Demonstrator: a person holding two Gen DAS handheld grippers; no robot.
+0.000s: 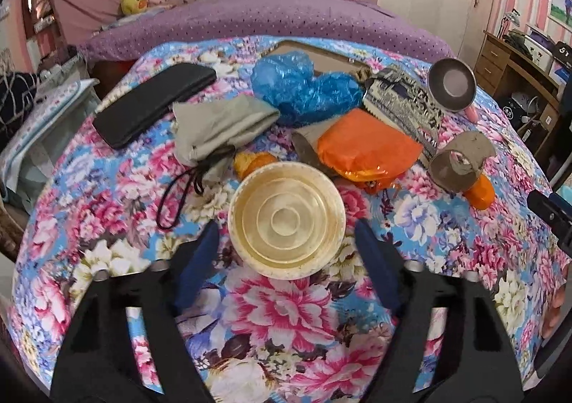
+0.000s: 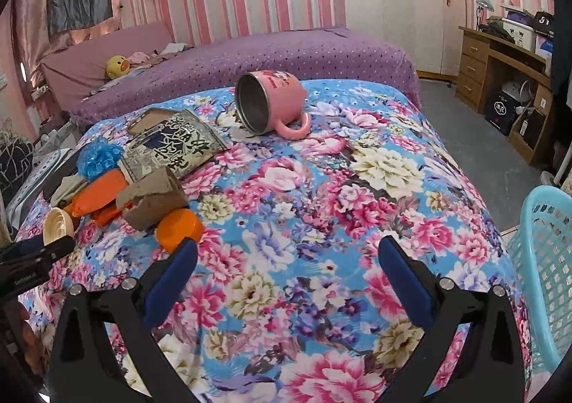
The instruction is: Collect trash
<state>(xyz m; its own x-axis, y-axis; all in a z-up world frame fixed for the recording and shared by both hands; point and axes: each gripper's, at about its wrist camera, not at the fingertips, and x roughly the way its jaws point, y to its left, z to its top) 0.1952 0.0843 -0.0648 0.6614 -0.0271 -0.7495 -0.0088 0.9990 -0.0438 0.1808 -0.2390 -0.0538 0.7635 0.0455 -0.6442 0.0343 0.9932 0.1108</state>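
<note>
Left gripper wide open, holding nothing; the cream lid lies flat on the floral bedspread, dead ahead between the blue fingers, not yet touching either. Round, so no long axis to favour. Right gripper also spread wide and empty, over bare bedspread, well apart from the lid. Blue basket at far right. Left hand is clearly nearer.

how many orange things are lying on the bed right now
3: an orange bag mid-pile, an orange cap beside the cardboard tube, and an orange piece behind the cream lid. More may be hidden underneath.
</note>
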